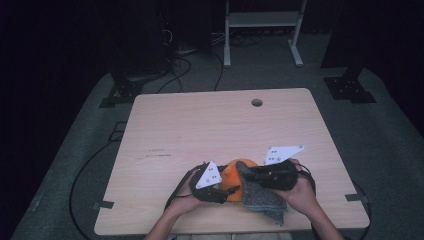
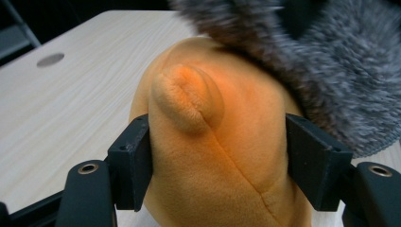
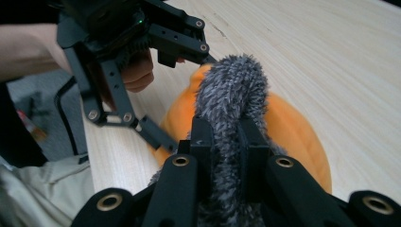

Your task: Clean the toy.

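Black two-jaw left gripper (image 1: 231, 190), right gripper (image 1: 248, 175); brass-ringed screws, white three-cornered plates, black cables.

Your high view is dim, with dark surroundings beyond the evenly lit table (image 1: 220, 125). Up close, the grey furry cloth (image 2: 331, 61) blurs at the top right, and the orange plush (image 2: 222, 142) glows softly, without glare.

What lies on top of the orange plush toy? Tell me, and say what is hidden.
A grey fuzzy cloth drapes over the orange plush toy, pinched by the right tongs. The left tongs clamp the toy's sides. The toy's surface beneath the cloth is covered.
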`<state>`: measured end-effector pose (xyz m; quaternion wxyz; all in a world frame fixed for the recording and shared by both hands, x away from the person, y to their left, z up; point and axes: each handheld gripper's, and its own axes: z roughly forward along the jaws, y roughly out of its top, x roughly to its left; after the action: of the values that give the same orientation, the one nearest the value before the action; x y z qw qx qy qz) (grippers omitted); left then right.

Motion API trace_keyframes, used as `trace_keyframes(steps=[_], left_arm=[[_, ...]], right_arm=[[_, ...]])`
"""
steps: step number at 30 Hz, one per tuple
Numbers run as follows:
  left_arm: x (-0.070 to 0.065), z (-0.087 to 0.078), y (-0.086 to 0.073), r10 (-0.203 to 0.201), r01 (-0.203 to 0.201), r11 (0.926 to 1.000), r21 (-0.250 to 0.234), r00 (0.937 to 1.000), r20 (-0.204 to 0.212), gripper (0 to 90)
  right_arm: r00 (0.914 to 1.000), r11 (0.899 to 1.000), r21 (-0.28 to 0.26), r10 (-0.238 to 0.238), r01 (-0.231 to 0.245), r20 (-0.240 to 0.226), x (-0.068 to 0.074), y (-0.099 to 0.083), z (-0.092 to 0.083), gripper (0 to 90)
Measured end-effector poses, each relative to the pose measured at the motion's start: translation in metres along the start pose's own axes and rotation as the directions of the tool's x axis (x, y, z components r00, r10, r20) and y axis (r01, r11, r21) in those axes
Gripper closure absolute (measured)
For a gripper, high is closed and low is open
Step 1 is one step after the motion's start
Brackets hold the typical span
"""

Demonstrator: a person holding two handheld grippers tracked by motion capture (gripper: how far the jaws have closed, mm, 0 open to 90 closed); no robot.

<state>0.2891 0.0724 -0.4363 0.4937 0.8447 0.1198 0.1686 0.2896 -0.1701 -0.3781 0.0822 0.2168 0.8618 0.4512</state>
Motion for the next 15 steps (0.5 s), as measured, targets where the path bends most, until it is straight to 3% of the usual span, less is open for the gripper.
trace_keyframes(steps=[2,4,6,8,12,15], left_arm=[[0.002,-0.001,-0.002,-0.015,0.015,0.9999,-0.007,0.9998,0.011,30.9],[0.003,-0.002,-0.002,-0.018,0.018,0.9998,-0.007,0.9997,0.016,31.0],[0.001,0.000,-0.001,-0.012,0.012,0.9999,-0.012,0.9998,0.014,31.0],[-0.001,0.001,0.001,0.011,-0.011,0.9999,-0.008,0.9999,0.009,30.8],[-0.007,0.001,0.004,0.062,-0.062,0.9980,0.010,0.9980,-0.005,29.8],[-0.007,0.001,0.002,0.045,-0.045,0.9990,0.001,0.9990,-0.010,29.5]], right_arm=[[0.9995,0.999,0.031,-0.026,0.025,0.019,0.001,0.000,0.002,79.1],[0.9993,0.998,0.064,-0.018,0.016,0.033,-0.006,-0.006,0.002,79.2],[0.9990,0.998,0.050,0.044,-0.044,0.011,-0.015,-0.011,-0.002,79.1],[0.9976,0.998,0.016,0.068,-0.068,-0.007,-0.013,-0.009,-0.006,79.0],[0.9999,1.000,0.003,0.007,-0.007,-0.012,0.003,0.005,-0.001,78.8],[0.9999,1.000,0.016,-0.008,0.008,0.012,0.002,0.005,0.002,79.0]])
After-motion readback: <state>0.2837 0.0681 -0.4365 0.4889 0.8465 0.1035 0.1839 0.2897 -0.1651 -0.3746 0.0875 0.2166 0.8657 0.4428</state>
